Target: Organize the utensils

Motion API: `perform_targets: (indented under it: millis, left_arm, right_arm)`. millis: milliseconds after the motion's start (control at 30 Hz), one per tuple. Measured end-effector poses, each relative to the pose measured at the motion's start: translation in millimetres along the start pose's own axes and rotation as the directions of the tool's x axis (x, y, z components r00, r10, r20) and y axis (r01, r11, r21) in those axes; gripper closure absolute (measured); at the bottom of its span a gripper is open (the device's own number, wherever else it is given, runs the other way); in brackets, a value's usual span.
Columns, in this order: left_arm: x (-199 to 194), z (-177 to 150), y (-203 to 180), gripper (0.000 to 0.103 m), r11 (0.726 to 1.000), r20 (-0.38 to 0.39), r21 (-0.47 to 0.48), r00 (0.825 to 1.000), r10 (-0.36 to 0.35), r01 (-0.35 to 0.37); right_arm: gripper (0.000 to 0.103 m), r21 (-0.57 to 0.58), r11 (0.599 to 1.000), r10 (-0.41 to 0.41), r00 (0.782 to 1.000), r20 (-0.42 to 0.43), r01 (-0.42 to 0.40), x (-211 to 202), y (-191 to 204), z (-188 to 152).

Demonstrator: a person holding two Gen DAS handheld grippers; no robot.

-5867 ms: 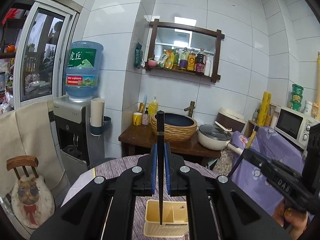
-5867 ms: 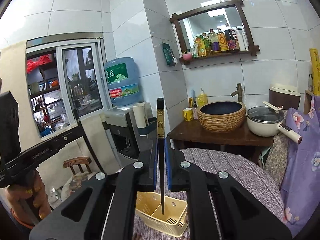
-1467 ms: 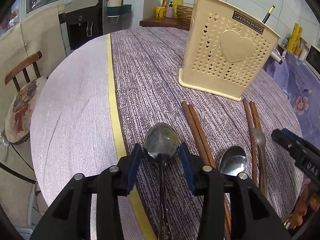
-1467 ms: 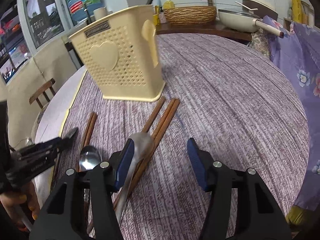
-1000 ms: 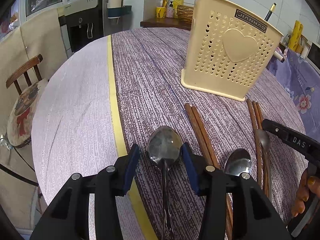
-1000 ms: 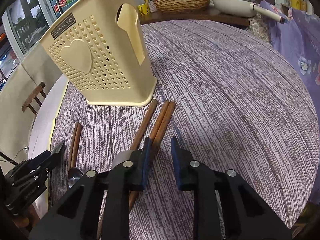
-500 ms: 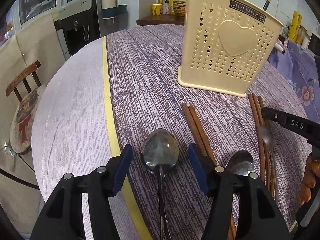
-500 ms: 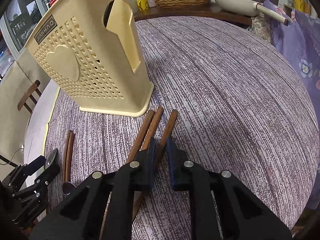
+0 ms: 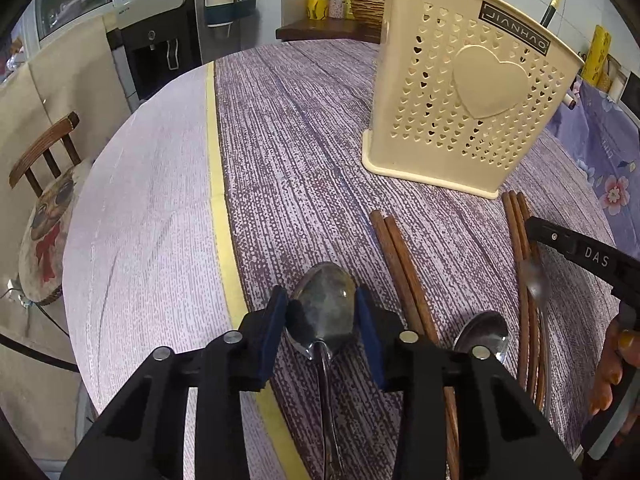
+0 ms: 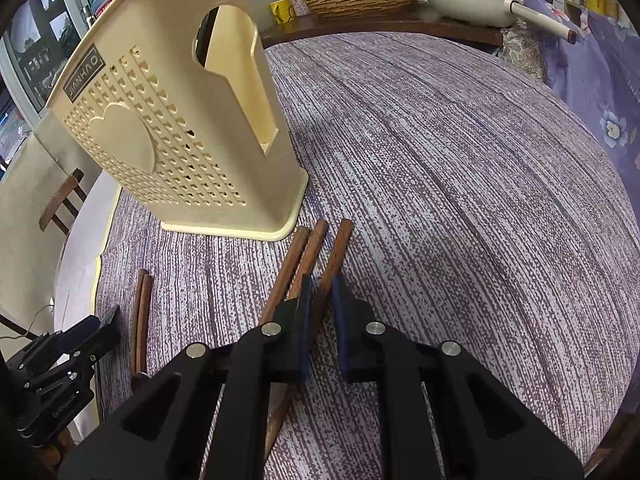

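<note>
Lying on the purple woven tablecloth (image 9: 304,152), a steel spoon (image 9: 325,308) has its bowl between the blue pads of our left gripper (image 9: 322,312); those jaws have just been closing and now sit against both edges of the bowl, so we take it as gripped. Just right of it lie a pair of brown chopsticks (image 9: 394,256), then a second spoon (image 9: 482,332), then more chopsticks with another spoon on them. Our right gripper (image 10: 321,292) is nearly closed, its pads pinching one wooden chopstick (image 10: 338,248) that lies a little apart from two others (image 10: 304,252) beside it. Beyond the utensils stands the cream perforated holder (image 9: 464,92) with its heart relief, upright on the cloth, black chopstick ends poking from its top. A wooden chair (image 9: 44,156) sits past the table edge
</note>
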State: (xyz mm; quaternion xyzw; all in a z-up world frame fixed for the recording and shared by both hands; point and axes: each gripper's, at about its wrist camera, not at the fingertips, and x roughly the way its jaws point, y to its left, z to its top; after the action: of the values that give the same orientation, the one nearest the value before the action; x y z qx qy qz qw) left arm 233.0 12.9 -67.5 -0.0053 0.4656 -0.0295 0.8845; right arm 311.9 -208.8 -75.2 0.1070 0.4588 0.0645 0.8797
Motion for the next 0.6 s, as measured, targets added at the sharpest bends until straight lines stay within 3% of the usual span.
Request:
perform_targets:
  millis: [333,467,600]
  left_arm:
    - [-0.2,5.6,-0.2,0.068,0.997,0.034,-0.044,0.998,-0.060,0.061]
    - [-13.6,10.4,-0.7,0.068,0.995,0.116,-0.051,0.990,-0.082,0.088]
    - [-33.3,19.0,-4.6,0.068,0.994,0.219,-0.038,0.971,-0.091,0.102]
  right_arm:
    - [0.093,0.055,0.997,0.043,0.997,0.065,-0.046,-9.4,-12.9,6.9]
    - [0.093,0.037,0.998,0.041,0.988,0.150,-0.047,-28.3,-11.8,13.6]
    - [0.094,0.002,0.999,0.035,0.969,0.245,-0.036,-52.7,-8.3,21.3]
